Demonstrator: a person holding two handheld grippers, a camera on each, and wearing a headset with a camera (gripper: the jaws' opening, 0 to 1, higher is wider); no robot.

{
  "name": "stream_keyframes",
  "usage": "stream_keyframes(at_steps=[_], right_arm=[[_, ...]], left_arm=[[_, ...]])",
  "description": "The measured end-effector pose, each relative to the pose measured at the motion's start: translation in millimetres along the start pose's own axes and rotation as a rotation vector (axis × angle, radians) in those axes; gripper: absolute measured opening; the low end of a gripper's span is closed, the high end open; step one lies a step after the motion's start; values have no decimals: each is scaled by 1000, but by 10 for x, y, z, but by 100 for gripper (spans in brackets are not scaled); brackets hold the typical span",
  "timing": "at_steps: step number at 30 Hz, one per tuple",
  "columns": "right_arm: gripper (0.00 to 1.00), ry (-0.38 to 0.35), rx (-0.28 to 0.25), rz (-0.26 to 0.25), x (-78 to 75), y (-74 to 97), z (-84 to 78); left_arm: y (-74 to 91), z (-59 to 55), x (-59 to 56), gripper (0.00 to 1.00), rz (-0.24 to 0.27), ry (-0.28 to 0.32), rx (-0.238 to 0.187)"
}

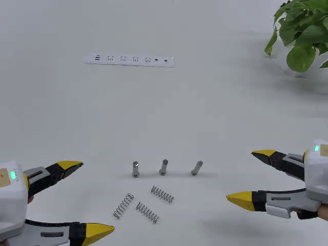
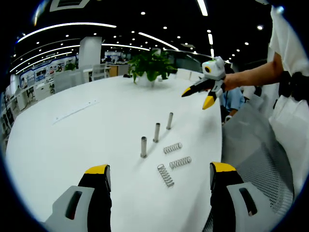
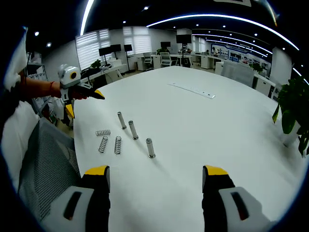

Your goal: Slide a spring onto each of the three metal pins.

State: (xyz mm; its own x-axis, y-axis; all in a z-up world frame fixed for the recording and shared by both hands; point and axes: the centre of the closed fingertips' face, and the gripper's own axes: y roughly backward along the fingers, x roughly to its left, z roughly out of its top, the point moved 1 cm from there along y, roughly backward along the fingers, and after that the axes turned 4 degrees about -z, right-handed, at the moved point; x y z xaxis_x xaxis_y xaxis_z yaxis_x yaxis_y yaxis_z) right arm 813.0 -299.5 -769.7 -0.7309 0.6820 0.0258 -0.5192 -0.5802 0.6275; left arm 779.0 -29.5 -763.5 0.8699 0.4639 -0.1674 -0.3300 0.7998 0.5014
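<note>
Head view: the left gripper (image 1: 95,197) sits at 8 o'clock and the right gripper (image 1: 241,175) at 4 o'clock, each with its jaws spread apart and holding nothing. 3 metal pins (image 1: 163,167) stand upright in a row on the white table (image 1: 215,102), just below centre. 3 springs (image 1: 147,212) lie loose at 6 o'clock of them.

Left gripper view: the metal pins stand at 12 o'clock beyond the parted jaws, with the springs at their 4 o'clock side.

Right gripper view: the metal pins stand at 11 o'clock, with the springs at 9 o'clock of them.
</note>
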Motion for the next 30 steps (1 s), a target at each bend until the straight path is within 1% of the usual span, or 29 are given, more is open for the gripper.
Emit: stream_keyframes(at_steps=[3,4,6,8,11,15,16,17,18,19,21,23,25,26,28,29,30], right_arm=[[82,4,-5,11,5,12,-28],[83,10,-10,14,10,15,-37],[85,18,-23,28,43,21,-37],[87,28,-31,41,75,25,-41],[90,45,-38,63,103,29,-78],[93,46,-50,84,106,39,-108],[93,45,-52,88,105,42,-109],[93,45,-52,88,103,42,-110],[92,45,-47,88,96,40,-119],[92,44,-44,88,90,40,-130],[91,43,-45,89,84,37,-138],[90,41,-46,92,88,32,-140],[89,40,-46,96,93,23,-145],[89,39,-47,96,92,18,-149],[88,37,-49,94,86,13,-153],[88,32,-51,93,86,14,-154],[88,31,-53,92,87,15,-154]], left_arm=[[-36,-60,-12,82,4,24,47],[-47,-112,-6,80,14,37,80],[-90,-137,-29,76,3,42,89],[-124,-167,-56,74,0,52,102],[-186,-243,-95,73,-5,54,146],[-253,-284,-109,69,-5,75,175],[-271,-308,-105,68,1,76,192],[-286,-317,-102,66,4,77,199],[-282,-344,-71,65,8,78,206],[-287,-386,-43,63,23,83,230],[-317,-433,-48,56,22,90,254],[-323,-495,-20,47,44,86,292],[-369,-488,-34,42,45,104,286],[-387,-509,-27,39,54,110,297],[-417,-548,-11,35,57,106,308],[-436,-577,-6,32,62,111,326],[-450,-582,-12,30,62,110,332]])
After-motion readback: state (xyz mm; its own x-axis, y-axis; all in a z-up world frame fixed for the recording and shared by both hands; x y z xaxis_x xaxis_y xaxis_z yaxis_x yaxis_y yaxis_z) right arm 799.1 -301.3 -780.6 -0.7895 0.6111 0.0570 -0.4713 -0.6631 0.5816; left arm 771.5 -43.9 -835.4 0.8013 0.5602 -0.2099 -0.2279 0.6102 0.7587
